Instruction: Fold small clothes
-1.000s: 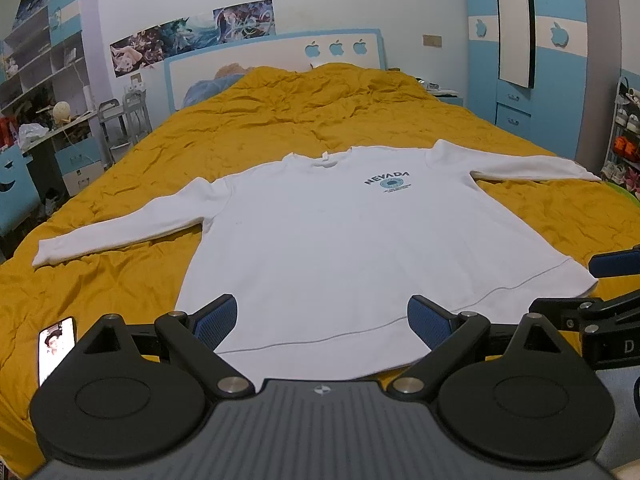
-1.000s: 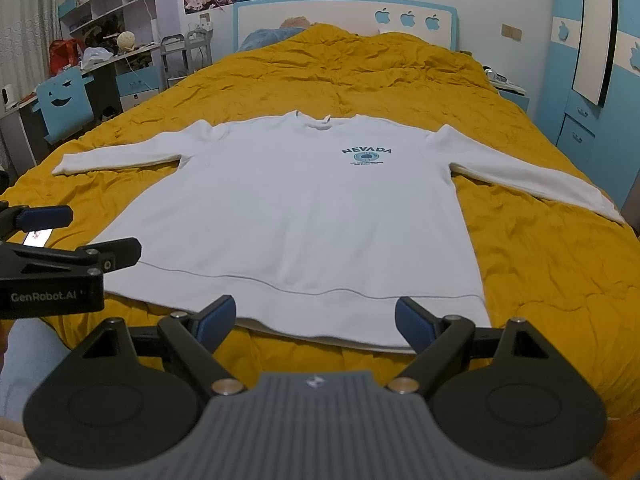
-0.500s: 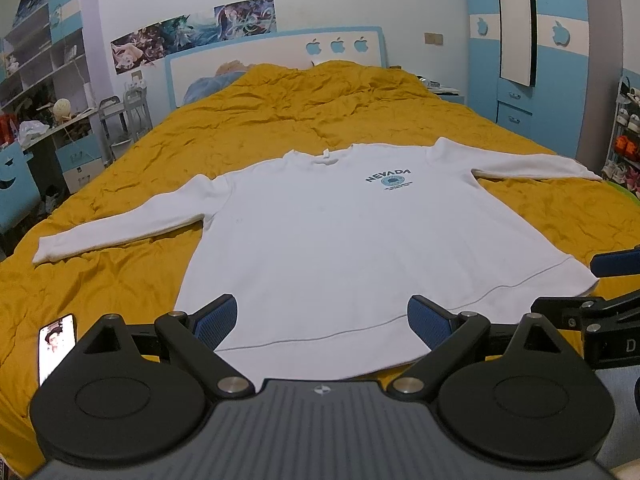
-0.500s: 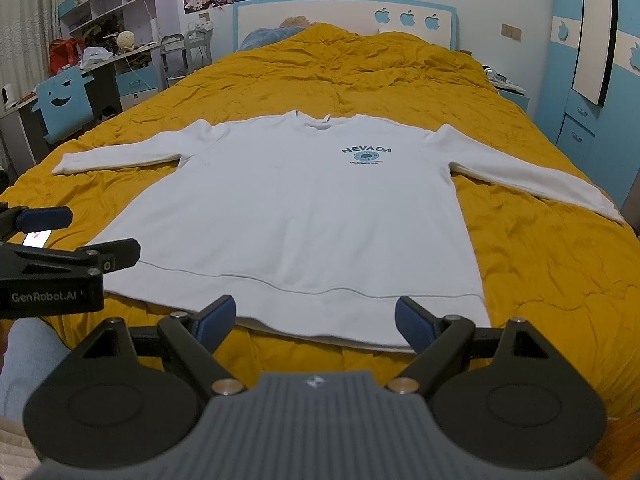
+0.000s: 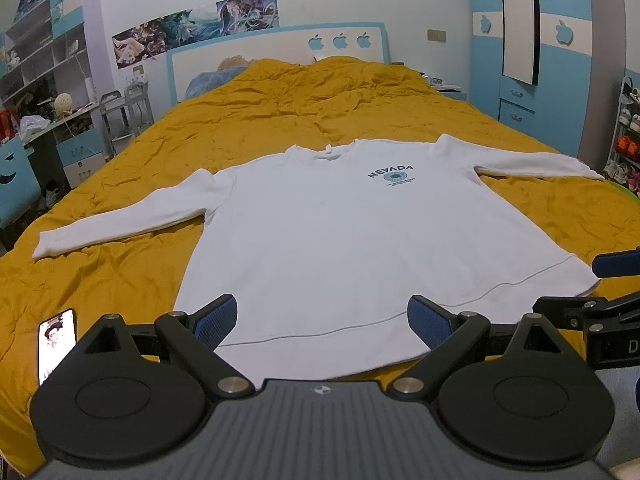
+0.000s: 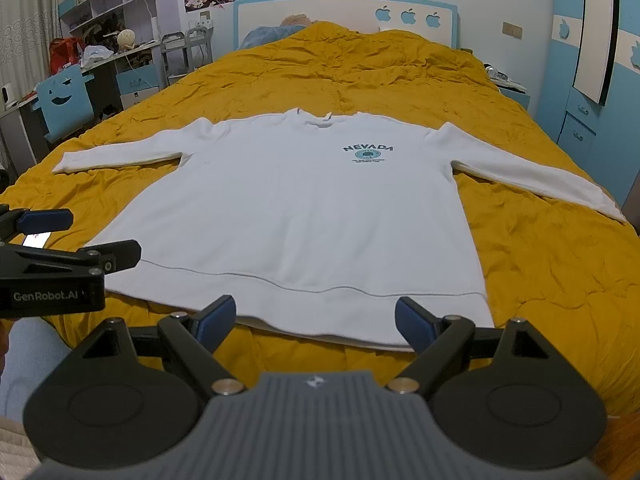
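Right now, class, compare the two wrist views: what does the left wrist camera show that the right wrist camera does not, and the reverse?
Only the left wrist view shows the lit screen of the smartphone face-on, and the shoe rack at the right edge.

Only the right wrist view shows the blue chair with a smiling-face cutout and the red bag on the desk.

Both show the white long-sleeved NEVADA sweatshirt spread flat on the mustard-yellow quilt, with the left gripper and right gripper open and short of its hem.
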